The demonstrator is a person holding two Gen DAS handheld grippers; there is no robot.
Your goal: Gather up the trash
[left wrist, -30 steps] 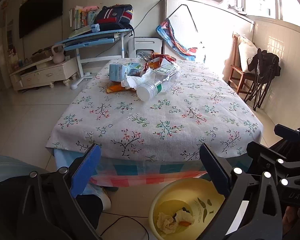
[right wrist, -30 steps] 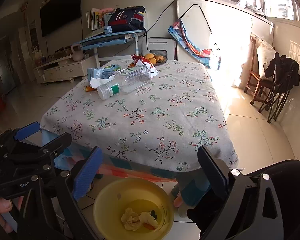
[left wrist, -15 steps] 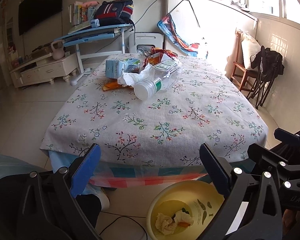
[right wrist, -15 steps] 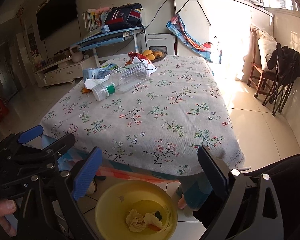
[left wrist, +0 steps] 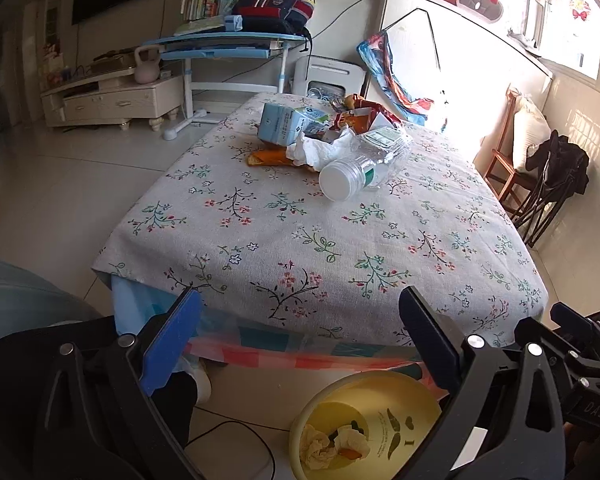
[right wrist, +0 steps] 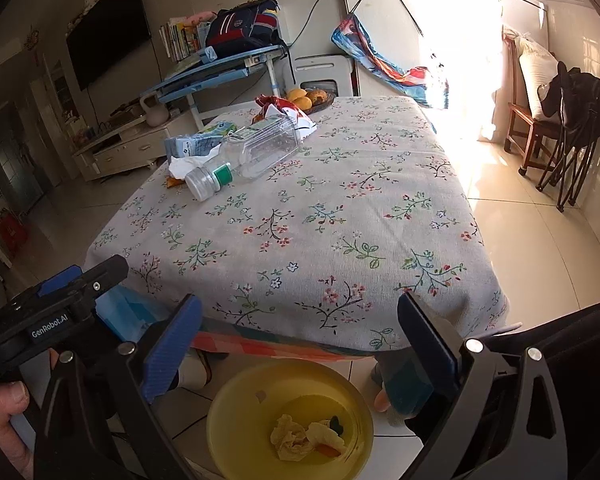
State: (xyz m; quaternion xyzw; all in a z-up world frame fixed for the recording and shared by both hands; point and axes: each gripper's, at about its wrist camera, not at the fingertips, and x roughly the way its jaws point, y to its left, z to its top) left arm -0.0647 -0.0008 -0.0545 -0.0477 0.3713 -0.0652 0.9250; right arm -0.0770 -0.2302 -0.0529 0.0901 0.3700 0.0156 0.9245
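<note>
Currently both claws released and empty: left gripper [left wrist: 298, 338], right gripper [right wrist: 300, 340]. Trash pile with plastic bottle [left wrist: 366, 164] sits at 12 o'clock on the table [left wrist: 340, 248]; yellow bin [right wrist: 236, 400] at 6 o'clock, low for easy drops.

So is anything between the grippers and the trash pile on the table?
Nothing visible. Bare tablecloth lies between both open grippers, left and right, and the plastic bottle, the nearest item; tissue and carton sit behind it.
</note>
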